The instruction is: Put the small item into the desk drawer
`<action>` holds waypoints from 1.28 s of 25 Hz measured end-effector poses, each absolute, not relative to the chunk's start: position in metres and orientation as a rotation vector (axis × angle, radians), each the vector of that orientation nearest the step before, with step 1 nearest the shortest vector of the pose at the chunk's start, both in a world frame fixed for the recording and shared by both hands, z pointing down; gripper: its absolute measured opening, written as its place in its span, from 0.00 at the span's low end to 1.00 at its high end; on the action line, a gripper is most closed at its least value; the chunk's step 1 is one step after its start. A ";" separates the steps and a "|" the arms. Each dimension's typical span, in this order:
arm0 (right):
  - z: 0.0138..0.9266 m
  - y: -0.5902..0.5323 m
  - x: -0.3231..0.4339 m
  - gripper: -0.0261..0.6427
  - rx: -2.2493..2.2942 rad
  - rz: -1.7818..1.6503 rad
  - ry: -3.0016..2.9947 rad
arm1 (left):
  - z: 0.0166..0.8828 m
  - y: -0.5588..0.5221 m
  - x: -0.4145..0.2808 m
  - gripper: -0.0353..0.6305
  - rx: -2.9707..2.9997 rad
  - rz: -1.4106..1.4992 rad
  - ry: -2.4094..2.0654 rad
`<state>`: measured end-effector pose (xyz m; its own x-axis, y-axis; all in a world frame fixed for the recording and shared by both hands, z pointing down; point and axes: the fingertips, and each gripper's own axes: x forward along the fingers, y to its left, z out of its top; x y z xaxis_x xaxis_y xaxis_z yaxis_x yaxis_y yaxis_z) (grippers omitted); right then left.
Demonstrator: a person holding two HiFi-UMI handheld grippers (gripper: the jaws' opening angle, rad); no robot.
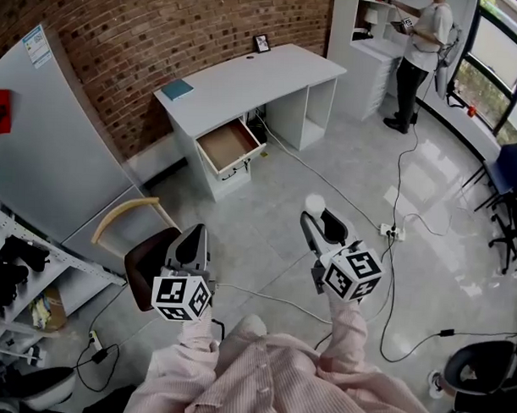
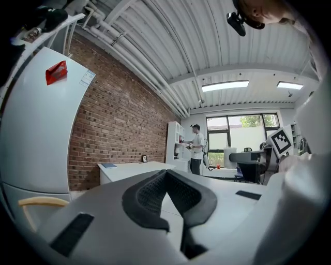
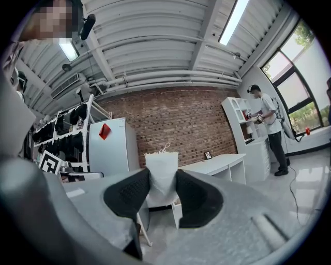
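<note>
Clamping the small white pouch (image 3: 161,173) upright, the right claw (image 1: 317,219) hovers well short of the open drawer (image 1: 227,145), ahead-left.

The right claw (image 1: 316,216) holds a small white item (image 1: 314,201); the open drawer (image 1: 229,146) lies well ahead, leftward.

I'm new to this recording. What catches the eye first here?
The right gripper is clamped on a small white pouch, held up in mid-room. Ahead, the white desk against the brick wall has its drawer pulled open. The left gripper is shut on nothing.
</note>
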<state>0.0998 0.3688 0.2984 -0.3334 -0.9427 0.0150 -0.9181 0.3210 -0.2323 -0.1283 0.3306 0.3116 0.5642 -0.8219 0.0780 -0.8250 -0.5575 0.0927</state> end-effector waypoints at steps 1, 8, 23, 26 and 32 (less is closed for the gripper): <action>0.302 0.366 0.101 0.28 -1.732 -0.313 2.455 | 0.314 0.330 -0.127 0.05 2.664 0.044 -1.415; 0.314 0.337 0.098 0.28 -1.693 -0.360 2.479 | 0.320 0.305 -0.129 0.05 2.638 0.069 -1.446; 0.324 0.168 0.088 0.28 -1.614 -0.405 2.550 | 0.334 0.149 -0.119 0.05 2.612 0.087 -1.457; 0.325 0.137 0.085 0.28 -1.599 -0.406 2.570 | 0.336 0.118 -0.117 0.05 2.601 0.078 -1.457; 0.329 0.095 0.087 0.28 -1.582 -0.415 2.552 | 0.340 0.081 -0.112 0.05 2.604 0.080 -1.449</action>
<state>0.0867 0.0947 0.3288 -0.4507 -0.8912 0.0502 -0.8612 0.4194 -0.2871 -0.1116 0.0810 0.3405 0.5289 -0.8395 0.1246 -0.8481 -0.5175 0.1138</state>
